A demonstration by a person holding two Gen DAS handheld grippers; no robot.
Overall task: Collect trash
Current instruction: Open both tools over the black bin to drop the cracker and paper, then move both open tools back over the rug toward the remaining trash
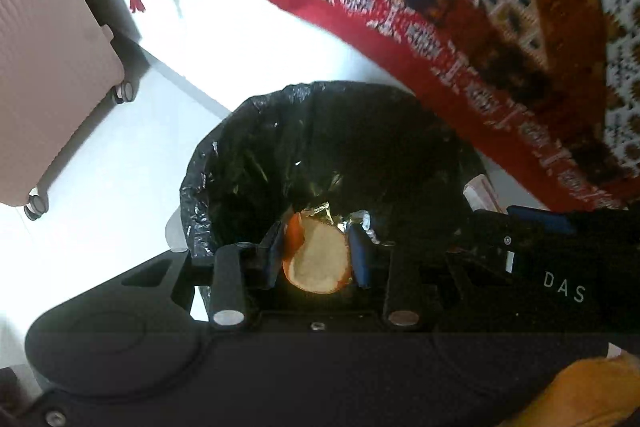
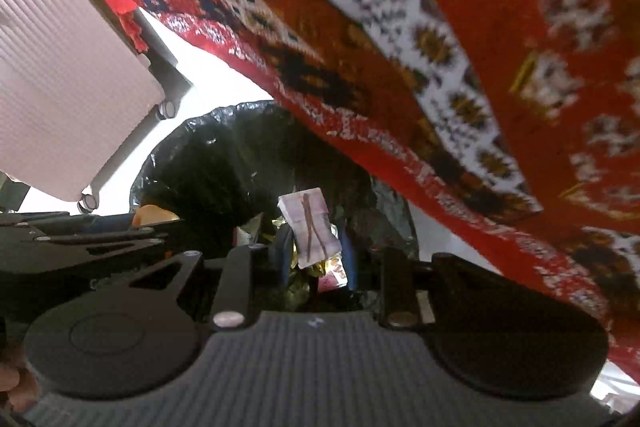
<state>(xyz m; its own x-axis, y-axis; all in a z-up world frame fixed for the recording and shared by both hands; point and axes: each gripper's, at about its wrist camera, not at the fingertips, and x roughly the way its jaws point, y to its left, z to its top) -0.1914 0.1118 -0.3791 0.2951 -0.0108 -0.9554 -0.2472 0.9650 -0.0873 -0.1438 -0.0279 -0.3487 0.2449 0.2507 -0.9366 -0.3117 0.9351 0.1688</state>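
Orange peel gripped in my left tongs | folded paper wrapper gripped in my right tongs | both over black-lined bin

Both wrist cameras look steeply down along their claws from close above the black-lined bin, the left from its near rim, the right from beside it, sharing bin, red rug, pink suitcase and white floor.

"DAS" — on right tongs.
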